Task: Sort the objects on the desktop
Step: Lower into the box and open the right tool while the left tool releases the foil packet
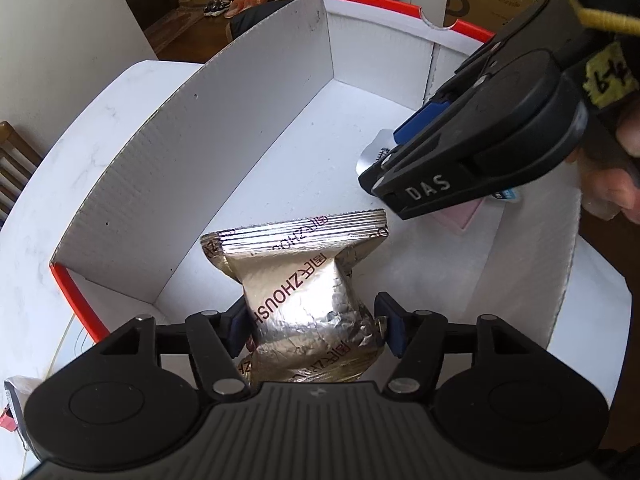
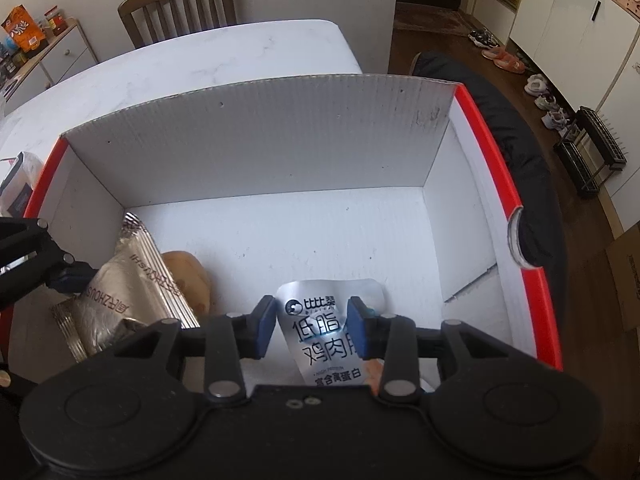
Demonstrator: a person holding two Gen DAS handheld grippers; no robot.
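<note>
A white cardboard box with red rims (image 1: 248, 92) (image 2: 280, 140) stands on the white marble table. My left gripper (image 1: 316, 324) is inside the box with its pads against a crinkled silver foil snack packet (image 1: 304, 280), which also shows in the right wrist view (image 2: 120, 300). My right gripper (image 2: 312, 326) (image 1: 384, 160) is inside the box too, jaws apart around a silver chicken-breast pouch (image 2: 326, 328) lying on the box floor; a gap shows on the left pad side. A brown bun-like item (image 2: 192, 276) lies behind the foil packet.
A wrapped item (image 2: 18, 184) (image 1: 16, 392) lies on the table (image 2: 200, 60) outside the box's left end. A wooden chair (image 2: 180, 4) stands at the far table edge. A dark cushion (image 2: 524, 168) sits beyond the box's right side.
</note>
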